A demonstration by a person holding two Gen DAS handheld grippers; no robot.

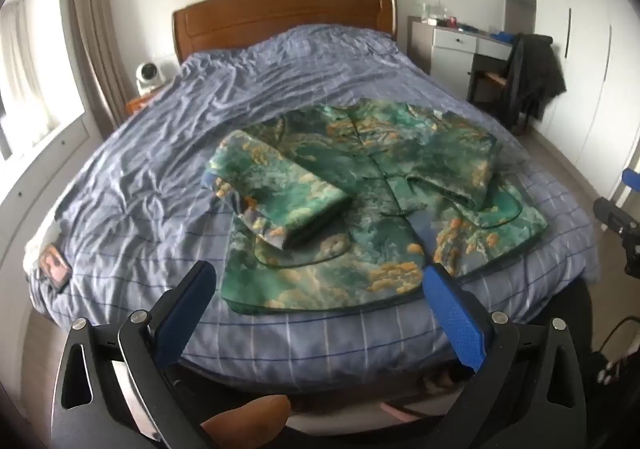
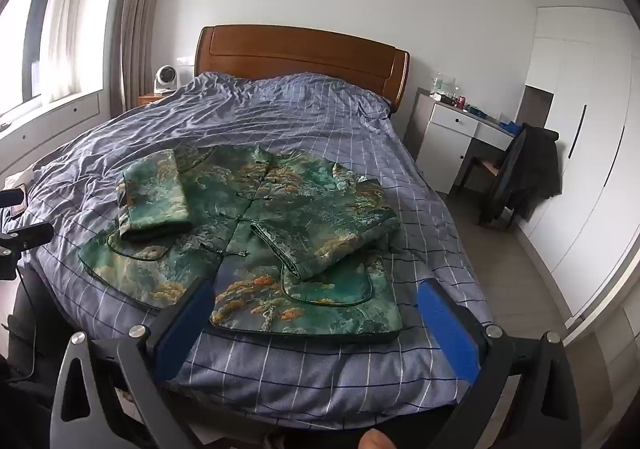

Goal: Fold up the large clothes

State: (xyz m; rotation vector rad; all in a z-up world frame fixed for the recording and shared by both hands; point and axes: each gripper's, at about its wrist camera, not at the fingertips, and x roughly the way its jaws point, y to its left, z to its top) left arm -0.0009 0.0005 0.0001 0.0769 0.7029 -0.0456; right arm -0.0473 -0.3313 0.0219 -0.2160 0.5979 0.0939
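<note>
A green jacket with orange print (image 1: 360, 185) lies flat on the bed, front up, hem toward me. Both sleeves are folded in across its front: the left sleeve (image 1: 280, 189) and the right sleeve (image 1: 452, 165). It also shows in the right wrist view (image 2: 256, 225), with the right sleeve (image 2: 328, 237) folded in. My left gripper (image 1: 320, 281) is open and empty, held just short of the hem. My right gripper (image 2: 316, 299) is open and empty, above the jacket's near right corner.
The bed has a blue checked duvet (image 1: 160, 177) and a wooden headboard (image 1: 280, 17). A phone (image 1: 54, 265) lies at its left edge. A white desk (image 2: 456, 129) and a chair draped with a dark coat (image 2: 524, 173) stand on the right. A small fan (image 2: 164, 79) sits on the nightstand.
</note>
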